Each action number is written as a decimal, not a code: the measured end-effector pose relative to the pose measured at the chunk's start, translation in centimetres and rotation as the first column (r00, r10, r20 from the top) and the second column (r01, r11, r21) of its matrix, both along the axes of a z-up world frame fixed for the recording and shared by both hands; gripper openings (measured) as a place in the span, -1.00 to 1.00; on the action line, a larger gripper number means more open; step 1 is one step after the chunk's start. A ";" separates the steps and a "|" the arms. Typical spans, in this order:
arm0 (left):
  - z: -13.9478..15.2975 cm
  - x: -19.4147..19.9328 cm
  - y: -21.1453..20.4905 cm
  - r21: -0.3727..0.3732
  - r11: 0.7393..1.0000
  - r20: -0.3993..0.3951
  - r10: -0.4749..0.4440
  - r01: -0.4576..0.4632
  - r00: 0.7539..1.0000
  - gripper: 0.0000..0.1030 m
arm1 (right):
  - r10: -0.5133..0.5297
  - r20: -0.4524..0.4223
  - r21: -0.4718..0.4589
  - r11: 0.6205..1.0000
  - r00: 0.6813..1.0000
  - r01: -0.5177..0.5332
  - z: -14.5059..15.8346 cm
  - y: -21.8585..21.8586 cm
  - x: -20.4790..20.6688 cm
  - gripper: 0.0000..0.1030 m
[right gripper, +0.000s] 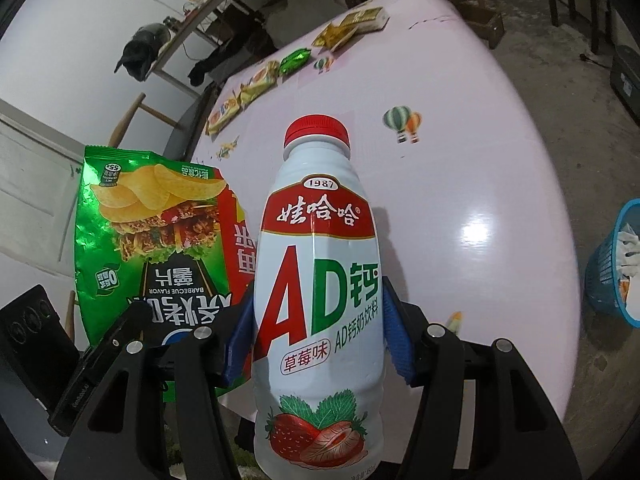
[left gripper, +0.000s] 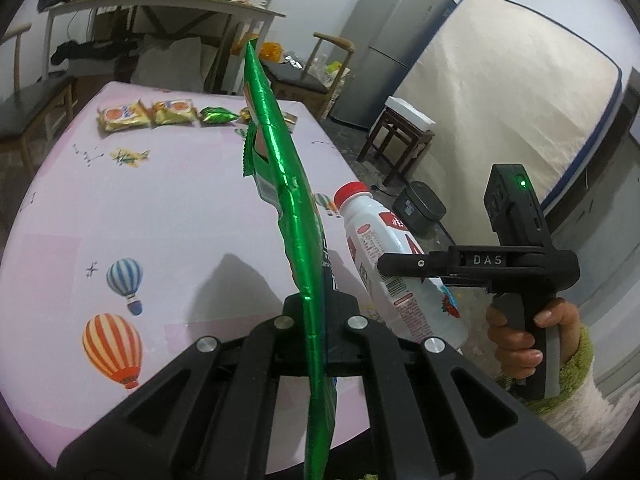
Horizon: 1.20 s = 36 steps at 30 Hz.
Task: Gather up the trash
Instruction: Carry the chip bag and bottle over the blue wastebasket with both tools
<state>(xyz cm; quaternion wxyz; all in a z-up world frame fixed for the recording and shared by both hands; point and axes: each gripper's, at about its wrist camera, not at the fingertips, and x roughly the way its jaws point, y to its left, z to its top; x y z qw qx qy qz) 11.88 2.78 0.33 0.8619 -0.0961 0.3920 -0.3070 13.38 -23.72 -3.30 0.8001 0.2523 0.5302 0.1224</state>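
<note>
Your left gripper point(left gripper: 320, 320) is clamped tight on the green chip bag point(left gripper: 280, 168), jaws pressed together on its crinkled foil edge, and the bag stands up thin and glossy above the pink table point(left gripper: 160, 208). Seen from your right wrist, that same bag shows its flat printed face, chips and grilled meat on shiny green film, hanging just left of the bottle.

Your right gripper point(right gripper: 318, 332) is clamped on the white plastic bottle point(right gripper: 320, 264), blue ribbed pads point(right gripper: 396, 336) pressing both flanks of its smooth rounded body. Red ridged cap on top, red band and a strawberry print on the label. Bottle and bag are both lifted off the table, side by side, near its front edge.

Across the table, along its far edge, a row of small wrappers point(left gripper: 148, 114) lies flat: yellow crinkly packets and one green foil twist point(left gripper: 216, 115). The tablecloth is smooth and shiny, printed with striped hot-air balloons point(left gripper: 114, 350).

Off the table's right side sits a blue mesh basket point(right gripper: 612, 272) on the floor, with white crumpled stuff inside.
</note>
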 end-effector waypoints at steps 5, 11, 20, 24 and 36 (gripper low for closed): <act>0.9 -0.4 -2.8 0.028 0.999 0.026 -0.041 0.041 0.999 -1.00 | -0.032 0.026 0.020 0.999 0.999 0.032 0.7 -2.5 -1.3 0.09; 2.1 -0.7 -7.3 0.045 0.988 0.028 -0.149 0.148 0.988 -1.00 | -0.126 0.070 0.060 0.991 0.990 0.122 1.7 -7.0 -4.7 0.09; 4.5 -0.6 -18.0 0.053 0.920 0.034 -0.390 0.388 0.920 -1.00 | -0.425 0.149 0.051 0.905 0.893 0.423 4.4 -19.5 -13.8 0.09; 4.5 -0.8 -24.2 0.076 0.875 0.026 -0.481 0.478 0.877 -1.00 | -0.588 0.149 0.057 0.808 0.795 0.586 3.9 -25.6 -19.3 0.09; -4.7 -0.7 -44.6 0.249 0.717 -0.148 -0.636 0.651 0.757 -1.00 | -0.827 -0.037 0.134 0.553 0.562 0.822 -8.8 -36.7 -27.0 0.09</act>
